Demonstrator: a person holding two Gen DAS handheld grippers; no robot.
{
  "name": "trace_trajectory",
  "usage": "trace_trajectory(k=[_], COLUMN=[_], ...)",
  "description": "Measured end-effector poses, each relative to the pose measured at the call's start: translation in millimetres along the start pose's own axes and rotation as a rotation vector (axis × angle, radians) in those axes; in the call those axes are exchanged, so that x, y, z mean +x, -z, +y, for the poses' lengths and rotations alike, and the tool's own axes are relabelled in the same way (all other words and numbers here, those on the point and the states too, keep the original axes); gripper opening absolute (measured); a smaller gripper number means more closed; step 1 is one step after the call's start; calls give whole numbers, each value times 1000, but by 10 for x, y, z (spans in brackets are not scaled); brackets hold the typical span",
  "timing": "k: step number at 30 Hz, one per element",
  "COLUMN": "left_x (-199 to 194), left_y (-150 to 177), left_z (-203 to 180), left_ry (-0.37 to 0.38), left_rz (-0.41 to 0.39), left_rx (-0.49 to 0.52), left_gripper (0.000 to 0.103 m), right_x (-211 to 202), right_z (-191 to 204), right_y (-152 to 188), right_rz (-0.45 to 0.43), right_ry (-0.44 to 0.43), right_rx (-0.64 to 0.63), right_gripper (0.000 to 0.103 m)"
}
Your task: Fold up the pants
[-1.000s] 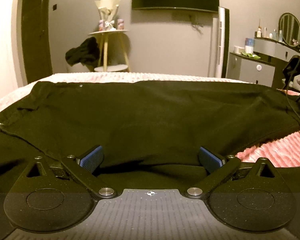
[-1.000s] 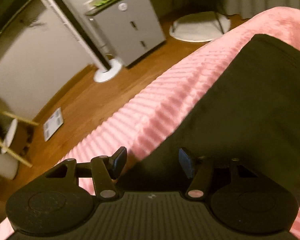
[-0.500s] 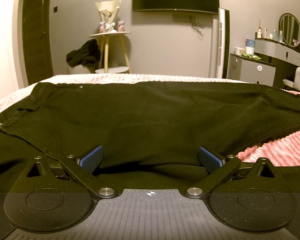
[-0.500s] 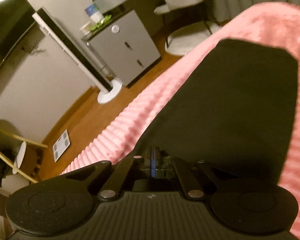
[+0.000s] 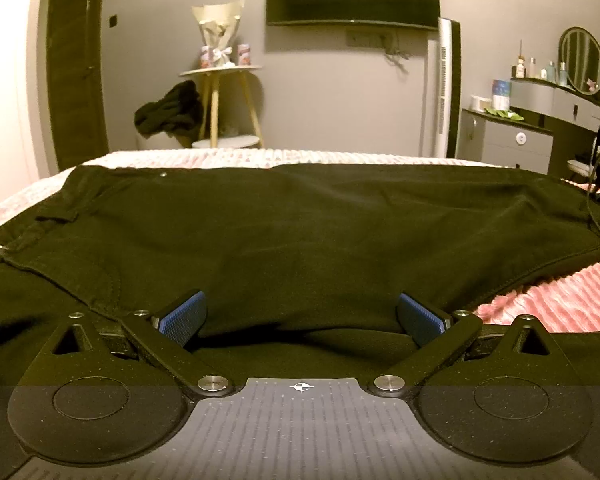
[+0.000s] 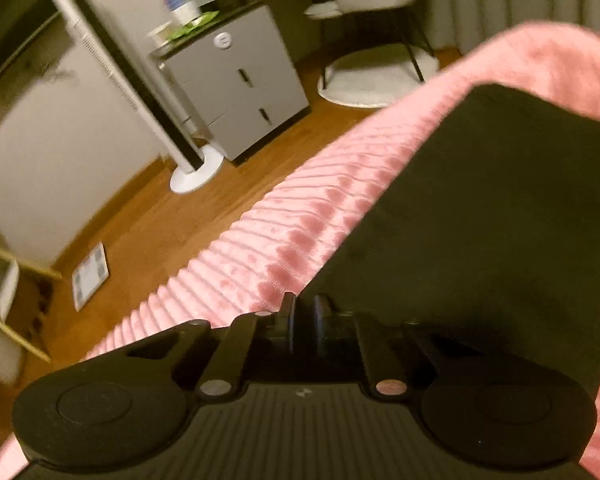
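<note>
The black pants (image 5: 300, 220) lie spread flat across the pink bed (image 5: 560, 304), running from the waist end near the bed's left edge to the leg ends near its right edge, with the far long side close to the foot edge of the bed. The step in hand looks like taking hold of the two ends before the first fold. The left claw (image 5: 300, 316) sits low over the near edge of the cloth with its blue pads (image 5: 182, 316) wide apart; fabric bulges between them but neither pad presses it, so nothing is gripped there yet. The right claw (image 6: 303, 322) is at the leg's long edge, where black cloth meets the pink cover near the bed's side edge; its jaws have just been opening a little and now stand almost together, with only a thin slit between. Whether a fold of hem is pinched in that slit I cannot tell, since the view is blurred and dark there. Next, I judge, the left claw needs to close on the near edge, and the right needs a sure hold on the leg, before either lifts. No container takes part here; a grey cabinet (image 6: 240, 92) stands on the floor beyond the bed, its drawers closed.
</note>
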State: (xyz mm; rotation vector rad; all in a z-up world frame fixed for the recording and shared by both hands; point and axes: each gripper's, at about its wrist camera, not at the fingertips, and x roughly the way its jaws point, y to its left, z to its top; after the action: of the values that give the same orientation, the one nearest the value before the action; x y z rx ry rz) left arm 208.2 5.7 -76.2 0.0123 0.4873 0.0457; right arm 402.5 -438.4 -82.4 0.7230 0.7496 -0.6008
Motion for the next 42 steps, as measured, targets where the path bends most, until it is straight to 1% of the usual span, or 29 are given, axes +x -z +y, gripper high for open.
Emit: trace_trajectory(k=[1, 2, 3, 6, 7, 10, 12, 14, 16, 18, 19, 20, 21, 22, 23, 24, 25, 26, 27, 29, 31, 32, 33, 35, 37, 38, 39, 40, 42], left_x=[0, 1, 1, 3, 2, 8, 11, 12, 13, 16, 19, 21, 23, 17, 11, 11, 11, 9, 11, 20, 21, 22, 24, 29, 23, 22, 21, 21, 21], left_y=[-2, 0, 0, 1, 2, 5, 4, -2, -1, -3, -7, -11, -18, -19, -22, -24, -22, -22, -18, -20, -16, -19, -15, -20, 18, 23, 36, 35, 36], left_z=[0, 0, 0, 1, 2, 3, -1, -5, -1, -13, -28, -38, -51, -64, -71, -73, -73, -76, -70, -68, -65, -59, -57, -54, -43, -43, -43, -43, -40], left_ry=[0, 0, 0, 1, 1, 5, 6, 7, 7, 2, -6, -15, -20, -24, -25, -24, -23, -26, -26, -27, -29, -27, -27, -25, -23, -23, -24, -24, -23], left_rz=[1, 1, 1, 0, 0, -1, -3, -3, -3, -3, -1, 0, 2, 4, 5, 5, 4, 2, -2, -6, -11, -13, -14, -17, -19, -20, -21, -20, -19], left_rx=[0, 0, 0, -1, -1, -8, -11, -14, -14, -10, -3, 0, 4, 8, 9, 7, 6, 9, 8, 6, 6, 3, 1, -1, -5, -6, -6, -6, -6], left_gripper=[103, 103, 103, 103, 103, 103, 103, 103, 103, 103, 103, 103, 103, 103, 103, 103, 103, 103, 103, 103, 103, 103, 103, 103, 103, 103, 103, 103, 103], right_x=[12, 24, 36, 115, 136, 45, -148, -488, -914, -1197, -1218, -1201, -1171, -1151, -1134, -1103, -1054, -977, -872, -608, -431, -309, -230, -121, -66, -85, -105, -121, -144], right_z=[19, 43, 68, 106, 106, -3, -161, -402, -728, -1005, -1082, -1151, -1197, -1166, -1074, -932, -804, -670, -513, -188, 62, 197, 292, 453, 609, 639, 648, 627, 557], right_y=[-2, -4, 2, 3, -7, 5, 64, 165, 302, 504, 564, 590, 587, 558, 502, 417, 318, 214, 99, -81, -143, -157, -147, -113, -49, -31, -9, 0, 7], right_rz=[-5, -6, -12, -19, -17, -28, -39, -95, -173, -221, -194, -139, -88, -61, -53, -56, -54, -50, -22, 90, 157, 202, 218, 206, 210, 197, 191, 195, 204], right_ry=[5, 4, 11, 46, 53, 2, -34, -59, -46, -3, 5, -23, -67, -90, -107, -135, -155, -155, -153, -180, -182, -195, -180, -114, -61, -46, -49, -49, -68], right_rx=[-4, -7, -25, -40, -47, -47, -18, -9, -2, -82, -112, -100, -50, -32, -53, -87, -102, -99, -100, -94, -74, -76, -77, -101, -174, -209, -229, -234, -212], right_gripper=[11, 16, 16, 8, 3, 0, 0, 0, 0, 0, 0, 4, 5, 13, 26, 34, 50, 53, 53, 52, 52, 52, 51, 51, 49, 34, 23, 2, 0])
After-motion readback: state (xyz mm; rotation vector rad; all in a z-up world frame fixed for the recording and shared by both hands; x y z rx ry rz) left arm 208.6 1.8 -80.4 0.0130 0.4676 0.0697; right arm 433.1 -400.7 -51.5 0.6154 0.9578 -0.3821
